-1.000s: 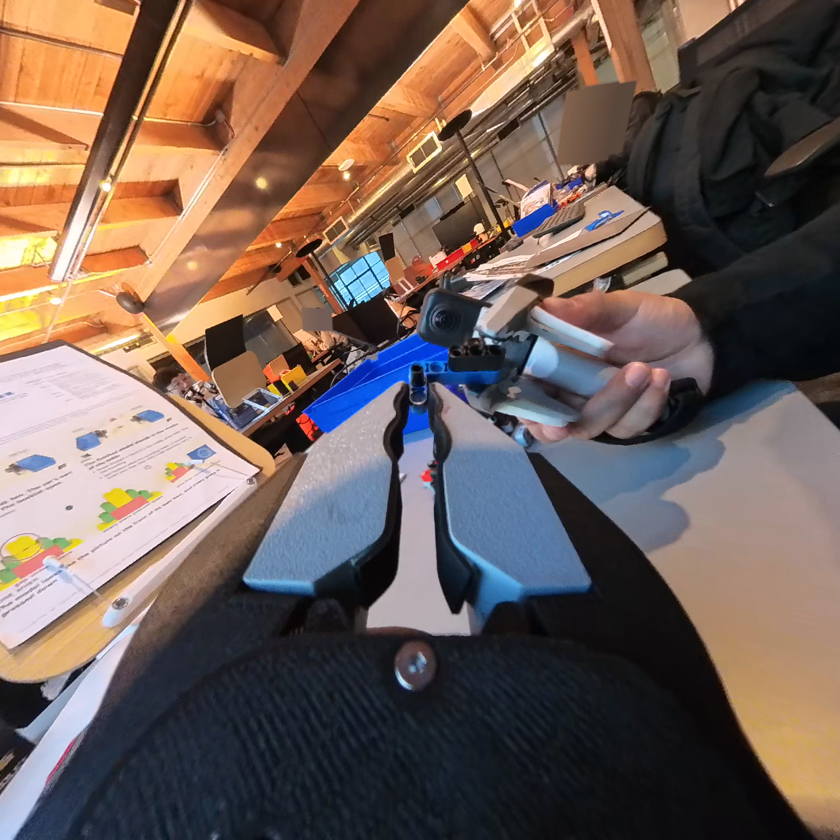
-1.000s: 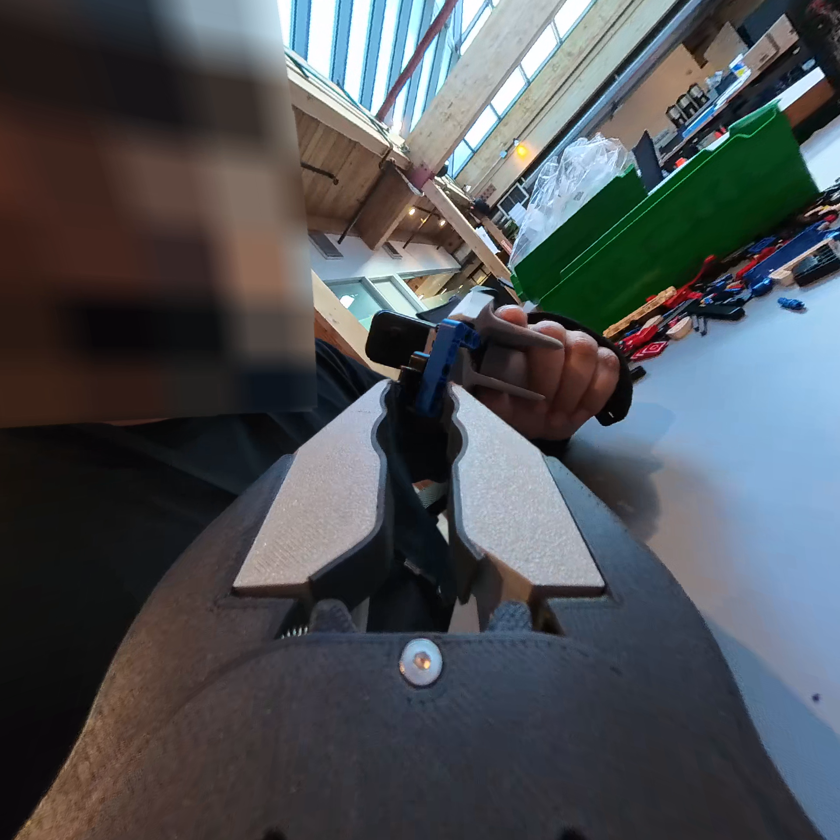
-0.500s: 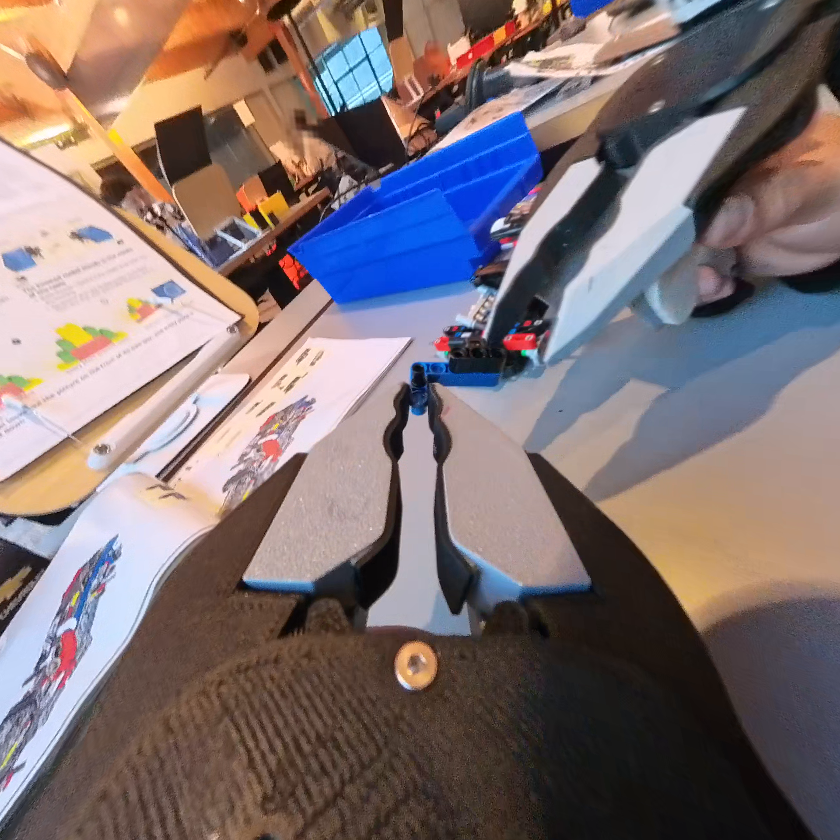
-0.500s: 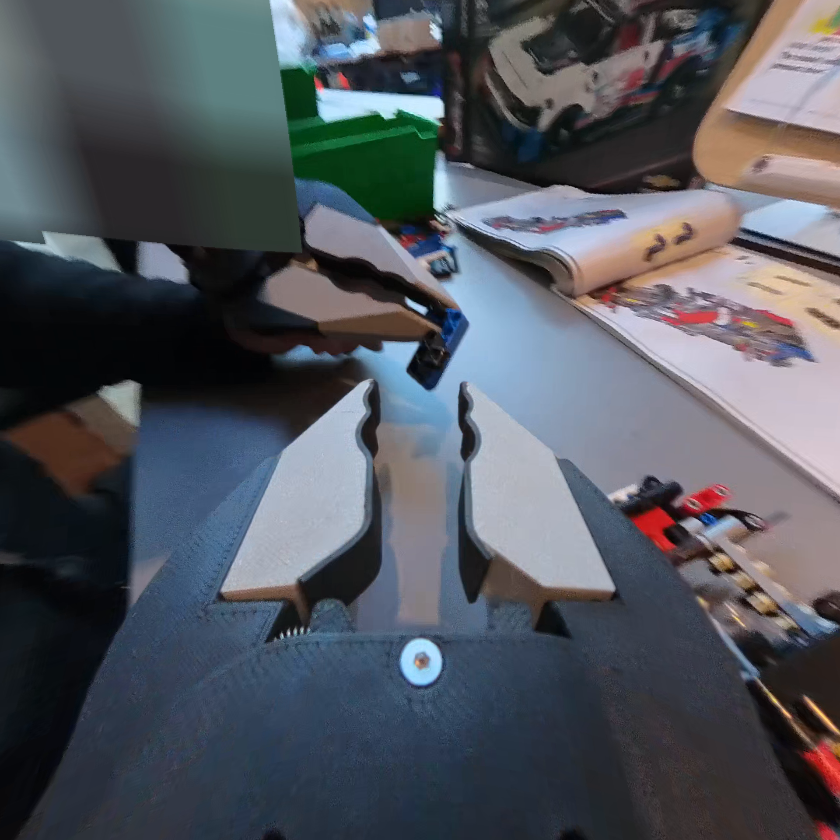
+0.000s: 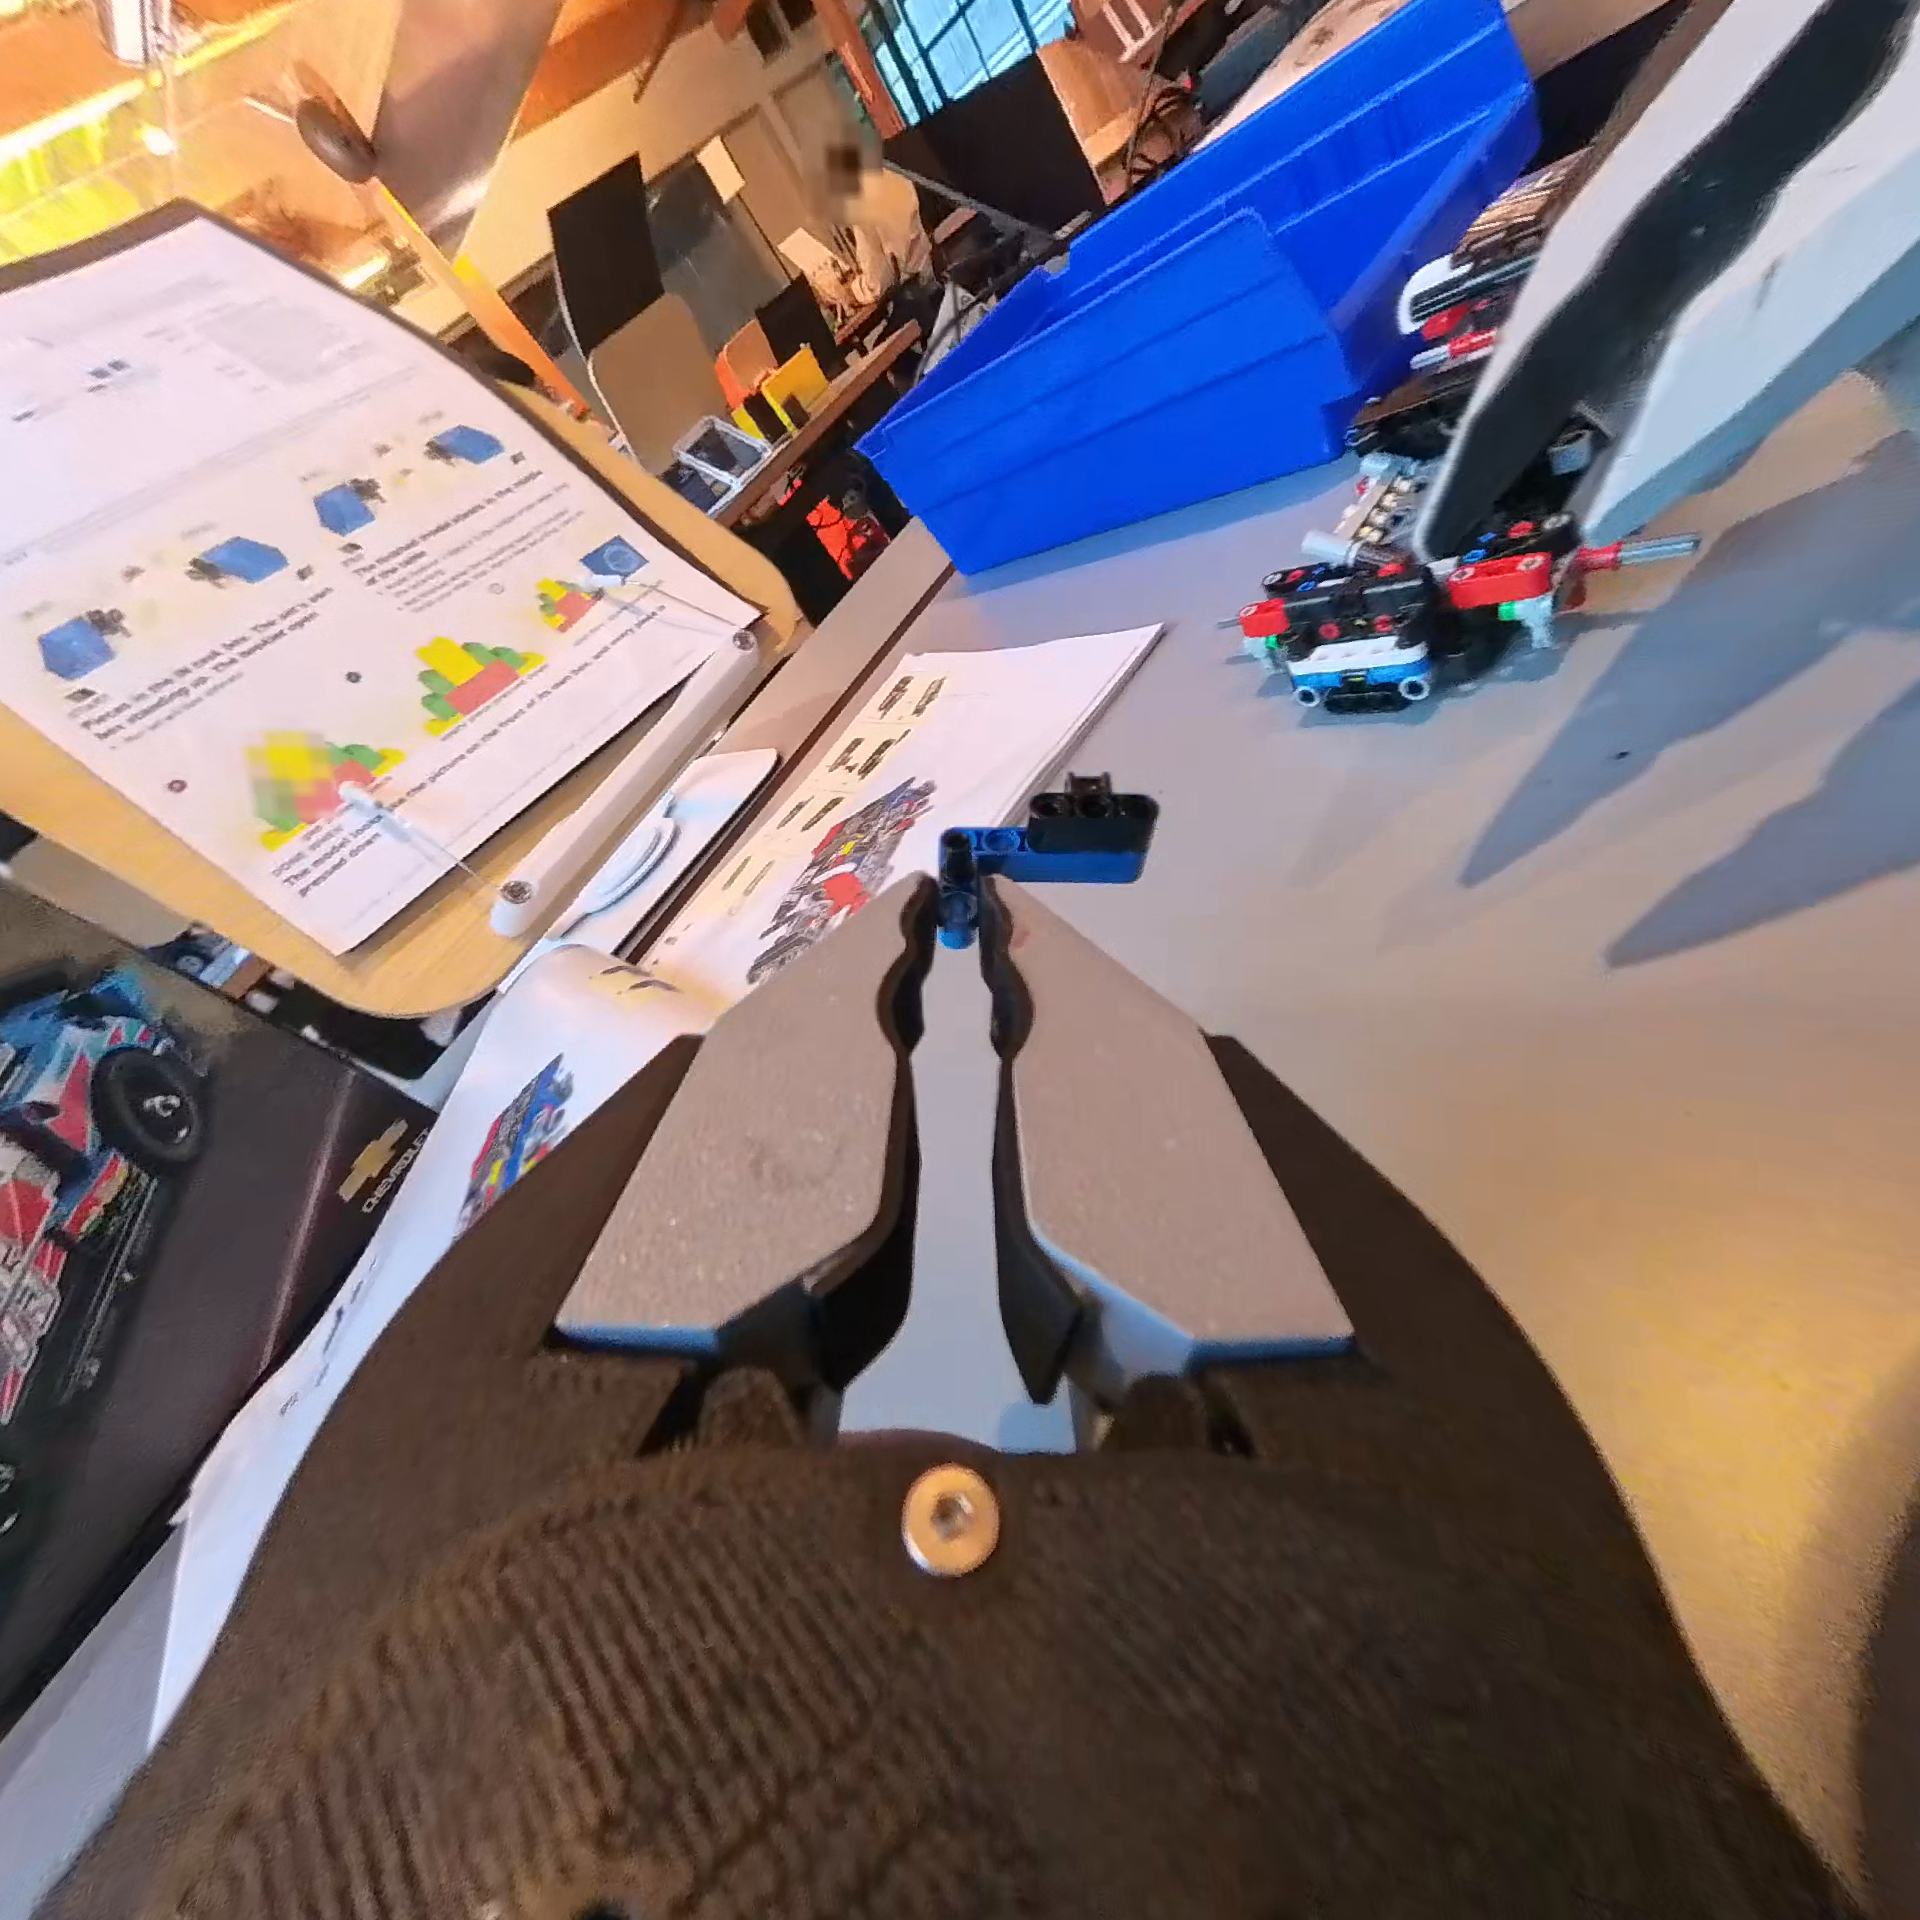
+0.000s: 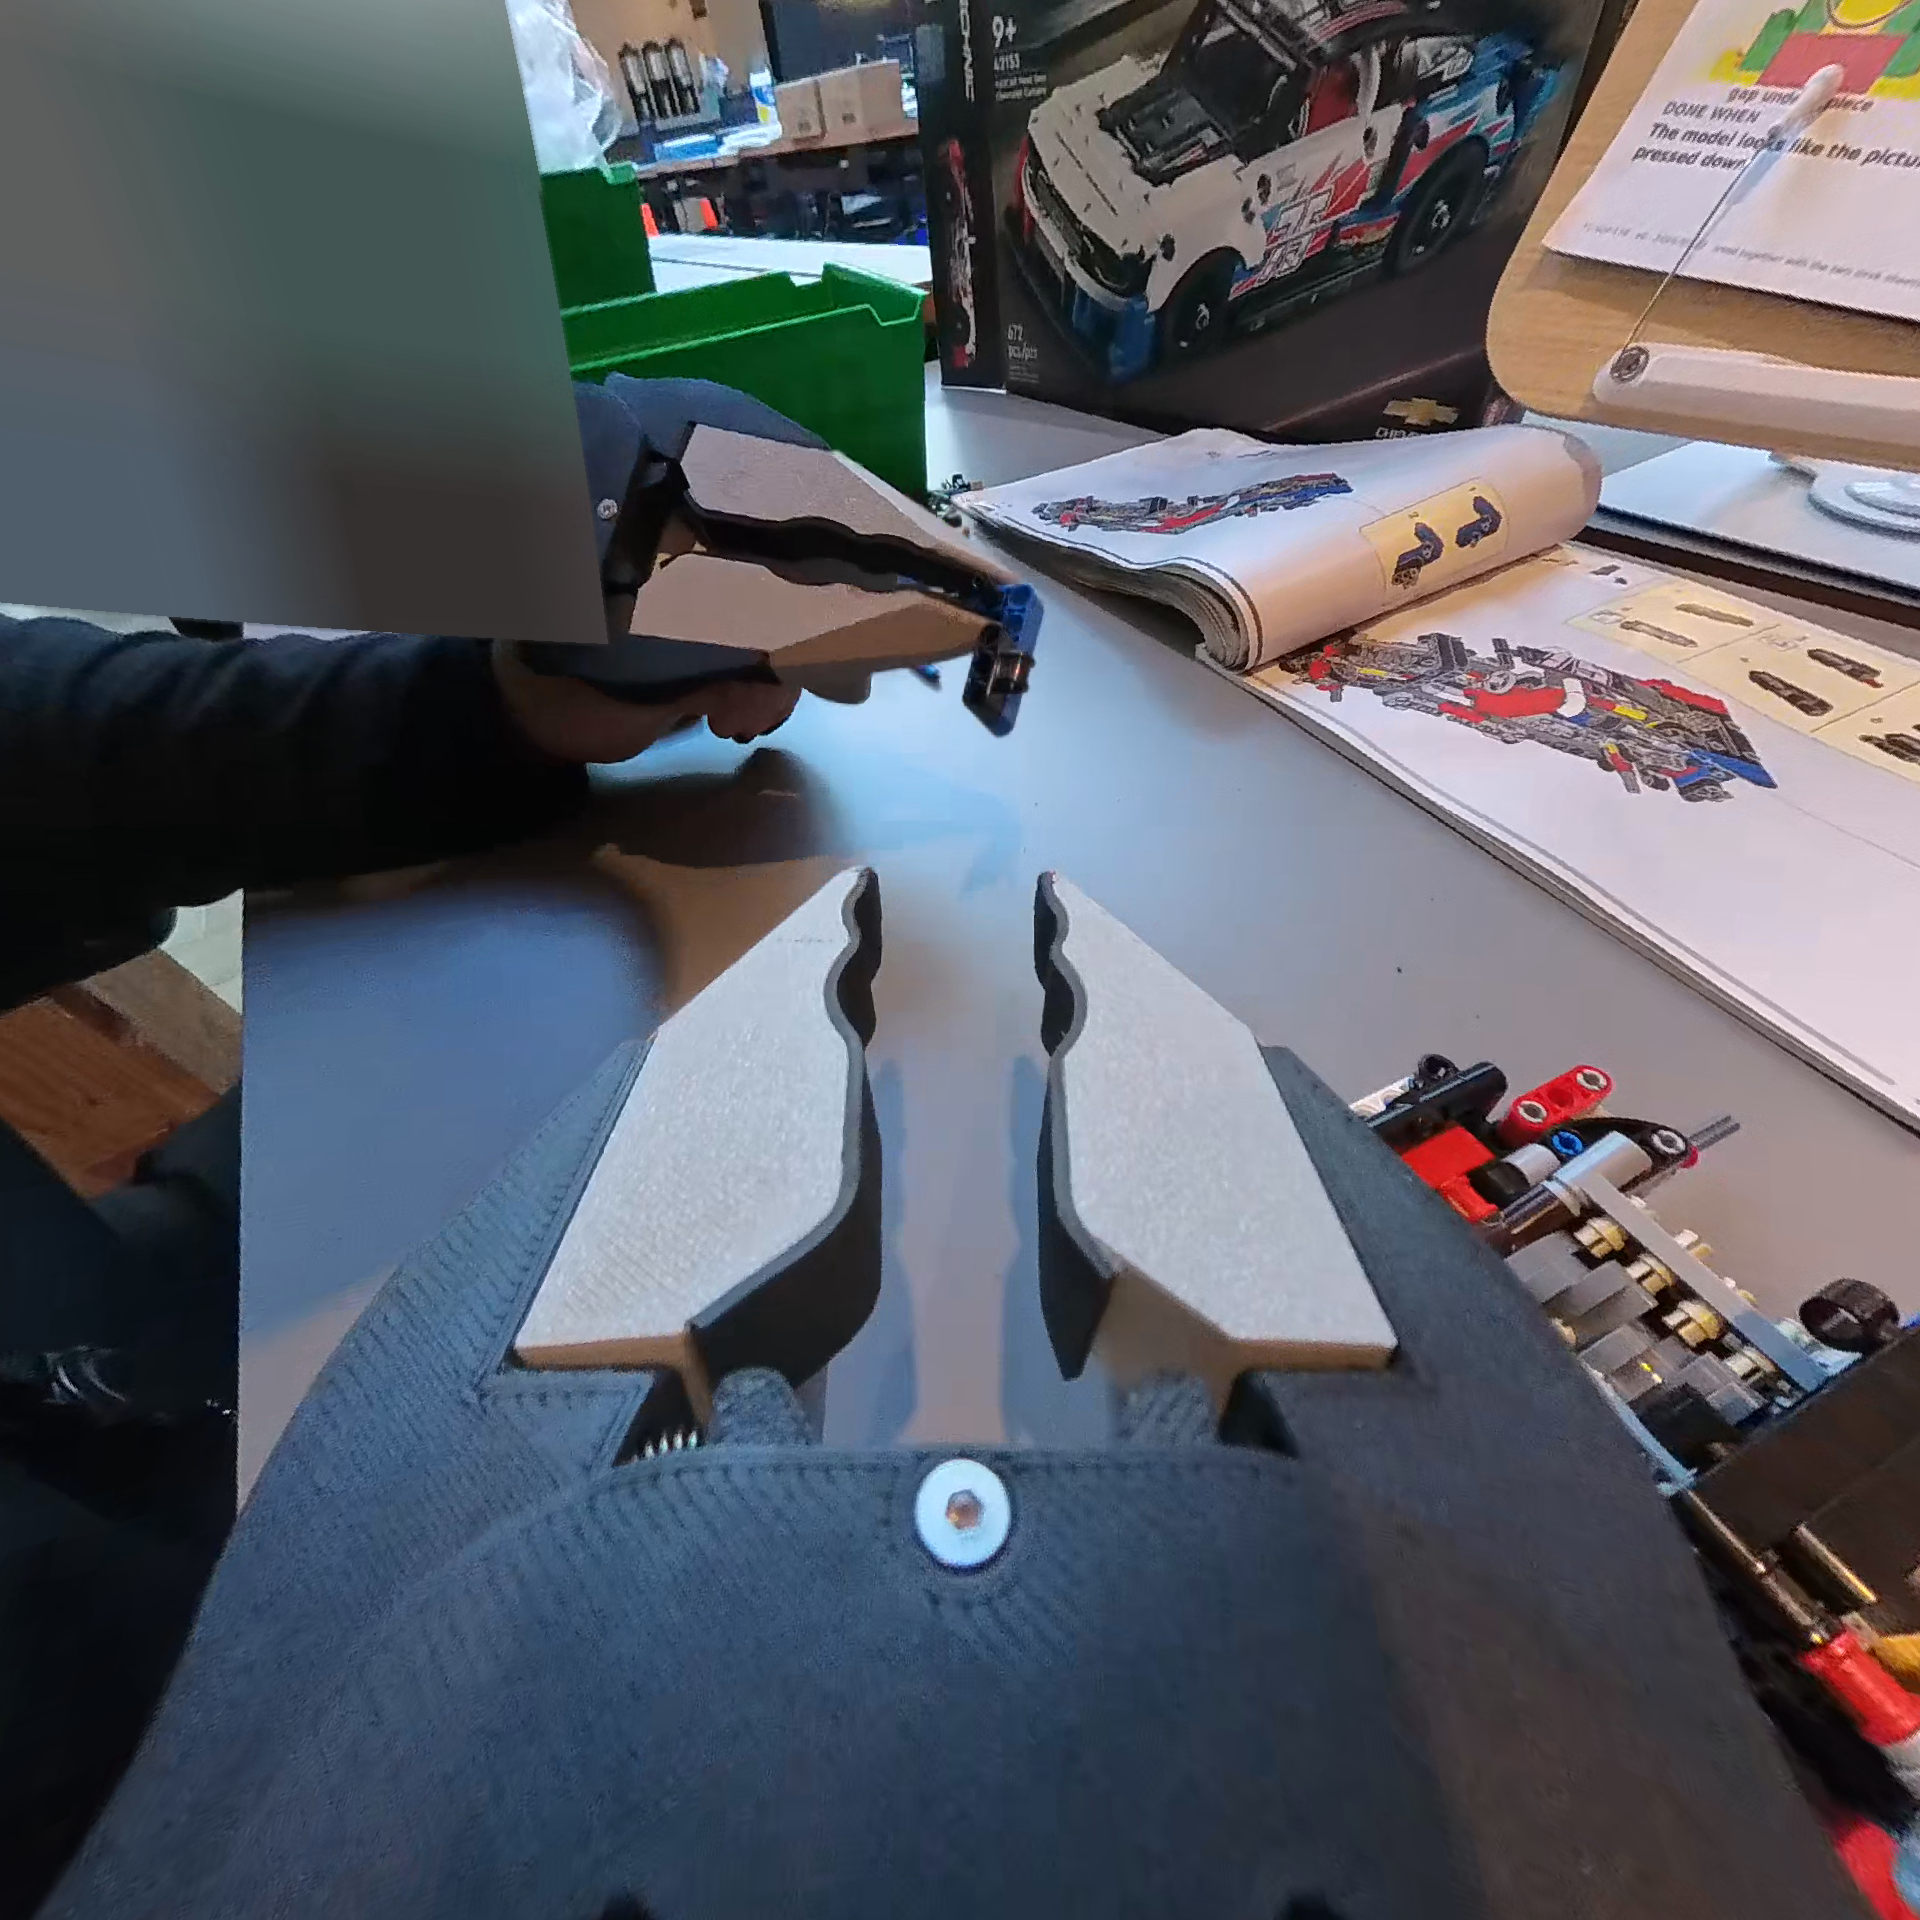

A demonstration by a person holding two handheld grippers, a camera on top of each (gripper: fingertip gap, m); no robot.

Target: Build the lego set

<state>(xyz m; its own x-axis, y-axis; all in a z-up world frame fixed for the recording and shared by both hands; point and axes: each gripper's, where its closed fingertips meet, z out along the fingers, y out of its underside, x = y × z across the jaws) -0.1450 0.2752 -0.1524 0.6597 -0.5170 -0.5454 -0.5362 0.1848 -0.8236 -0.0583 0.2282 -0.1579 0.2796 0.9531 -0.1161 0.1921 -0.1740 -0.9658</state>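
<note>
My left hand-held gripper pinches a small blue L-shaped Technic piece by its short leg, with its fingers nearly together on it; the long leg sticks out to the right and carries a black connector block on top. From my right wrist view the same blue piece hangs at the tip of that left gripper, raised clear of the grey worktop. My right hand-held gripper is open, its two fingers spread well apart with nothing between them, hovering above bare worktop. Just beside it on the right lies the partly built chassis, a dense cluster of black, grey and red parts; in the left wrist view the tips of the right gripper stand right at the back of that chassis. The open instruction booklet lies beyond on the worktop, with its turned pages rolled into a thick fold. Behind it stands the set's box showing a race car, and to its left a green bin. A blue bin sits behind the chassis in the left wrist view, and a printed sheet on a wooden stand leans at the far left.
</note>
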